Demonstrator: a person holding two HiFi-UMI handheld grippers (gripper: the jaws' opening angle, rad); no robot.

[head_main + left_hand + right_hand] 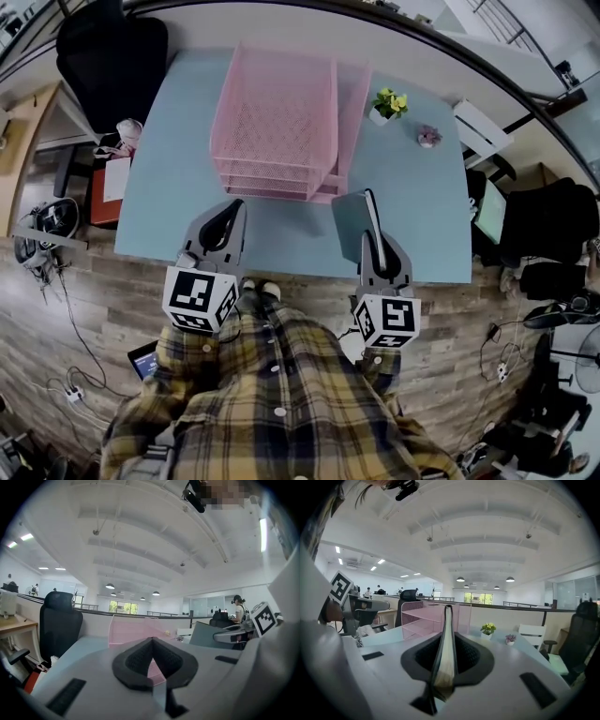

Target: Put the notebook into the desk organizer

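Observation:
A pink mesh desk organizer [277, 122] with stacked trays stands at the back middle of the pale blue table [169, 187]. My right gripper [375, 246] is shut on a grey notebook [354, 223], held on edge above the table's front right part, in front of and right of the organizer. In the right gripper view the notebook's page edge [446, 644] runs upright between the pads, with the organizer [424, 620] beyond to the left. My left gripper [228, 214] hovers just before the organizer's front; its pads [136, 660] meet at the tips with nothing held.
A small pot of yellow flowers [388, 103] and a tiny purple plant [428, 136] sit on the table right of the organizer. A black office chair [111, 56] stands at the far left corner, a white chair [480, 131] at the right edge. Cables lie on the floor.

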